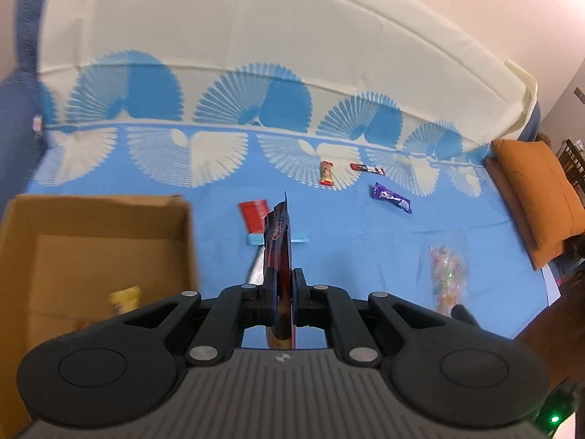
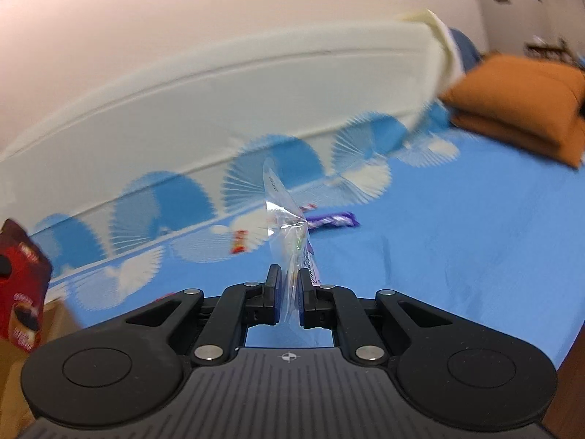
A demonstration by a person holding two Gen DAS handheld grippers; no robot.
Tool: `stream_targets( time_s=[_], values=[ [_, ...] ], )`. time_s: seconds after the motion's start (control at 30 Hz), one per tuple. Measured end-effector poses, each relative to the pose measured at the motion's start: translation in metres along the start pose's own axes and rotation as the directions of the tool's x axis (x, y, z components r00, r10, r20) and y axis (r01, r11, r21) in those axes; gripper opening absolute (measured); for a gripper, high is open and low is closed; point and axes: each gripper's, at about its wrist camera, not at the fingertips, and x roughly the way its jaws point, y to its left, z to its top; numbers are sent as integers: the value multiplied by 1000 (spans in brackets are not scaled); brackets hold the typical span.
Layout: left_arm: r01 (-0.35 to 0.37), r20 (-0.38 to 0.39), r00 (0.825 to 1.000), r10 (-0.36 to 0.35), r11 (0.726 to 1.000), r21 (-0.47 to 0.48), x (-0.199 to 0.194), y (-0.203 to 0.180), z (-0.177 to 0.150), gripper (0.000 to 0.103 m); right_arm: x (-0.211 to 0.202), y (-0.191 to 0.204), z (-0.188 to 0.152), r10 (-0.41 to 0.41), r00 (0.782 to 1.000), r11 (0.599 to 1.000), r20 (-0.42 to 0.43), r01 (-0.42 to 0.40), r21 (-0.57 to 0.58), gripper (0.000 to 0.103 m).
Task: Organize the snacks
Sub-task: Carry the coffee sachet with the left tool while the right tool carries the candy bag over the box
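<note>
My left gripper is shut on a dark red and blue snack packet, held edge-on above the blue bedsheet, just right of an open cardboard box. A yellow snack lies inside the box. My right gripper is shut on a clear plastic bag of coloured candies, lifted off the bed; the bag also shows in the left wrist view. On the sheet lie a red packet, a red-yellow bar, a red-black bar and a purple chocolate bar.
An orange cushion sits at the bed's right end. A cream headboard or mattress edge runs along the back. The packet held by the left gripper shows at the left edge of the right wrist view. The purple bar lies ahead.
</note>
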Motion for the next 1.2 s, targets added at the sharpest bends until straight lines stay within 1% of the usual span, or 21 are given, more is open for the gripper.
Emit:
stream_targets(
  time_s=[0.1, 0.2, 0.3, 0.4, 0.57, 0.7, 0.8, 1.0, 1.2],
  values=[
    [-25, 28, 999, 25, 1000, -11, -42, 17, -23, 7, -42, 19, 0, 84, 996, 994, -8, -85, -76, 9],
    [-45, 44, 998, 47, 998, -38, -79, 38, -51, 7, -78, 40, -4, 162, 986, 980, -44, -166, -113, 9],
    [-56, 59, 996, 61, 995, -78, -113, 62, -81, 7, -109, 62, -11, 229, 970, 961, -82, -239, -141, 9],
    [-54, 75, 995, 64, 990, -131, -138, 84, -105, 7, -133, 85, -19, 294, 948, 937, -121, -311, -162, 9],
    [-56, 110, 991, 79, 978, -203, -168, 114, -135, 7, -158, 121, -30, 359, 917, 897, -174, -390, -208, 9],
    [-59, 134, 987, 91, 973, -225, -181, 131, -146, 7, -173, 145, -37, 386, 901, 864, -200, -429, -265, 10],
    [-52, 141, 986, 88, 969, -240, -184, 139, -149, 7, -181, 155, -38, 391, 898, 853, -199, -435, -289, 10],
    [-41, 155, 985, 81, 968, -247, -187, 149, -150, 7, -186, 165, -40, 380, 902, 848, -207, -429, -313, 9],
    [-49, 150, 985, 89, 967, -251, -183, 154, -151, 7, -177, 170, -40, 367, 904, 847, -220, -423, -321, 9]
  ],
)
